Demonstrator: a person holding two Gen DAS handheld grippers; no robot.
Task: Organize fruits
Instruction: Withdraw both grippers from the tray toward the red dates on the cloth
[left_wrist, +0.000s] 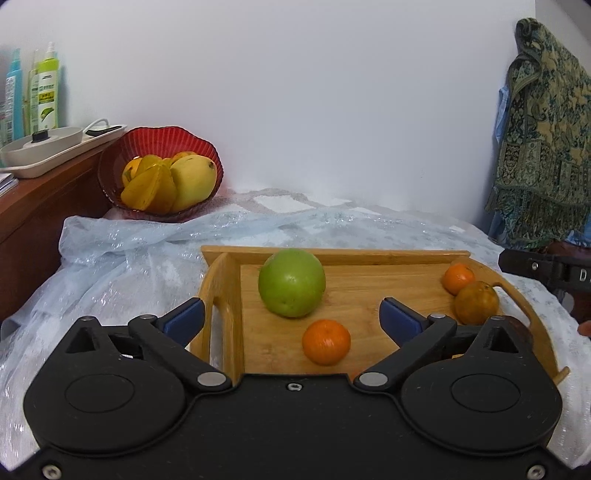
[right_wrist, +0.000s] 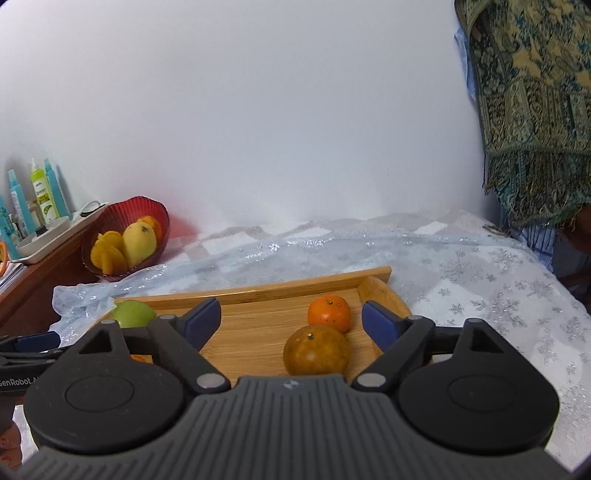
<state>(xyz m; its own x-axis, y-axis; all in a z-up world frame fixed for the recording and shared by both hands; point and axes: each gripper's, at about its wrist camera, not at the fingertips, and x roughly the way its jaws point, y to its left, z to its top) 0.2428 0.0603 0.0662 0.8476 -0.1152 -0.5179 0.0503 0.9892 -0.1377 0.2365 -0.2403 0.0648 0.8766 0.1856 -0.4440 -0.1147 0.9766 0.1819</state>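
Note:
A wooden tray lies on the covered surface. It holds a green apple, a bright orange, a small orange and a dull brownish orange. My left gripper is open and empty, with the apple and the bright orange between its fingers. My right gripper is open and empty over the tray, with the brownish orange just ahead of it. A red bowl at the back left holds a mango and other yellow fruit.
A glittery pale-blue cloth covers the surface. A brown wooden cabinet at the left carries a white tray and bottles. A patterned cloth hangs at the right.

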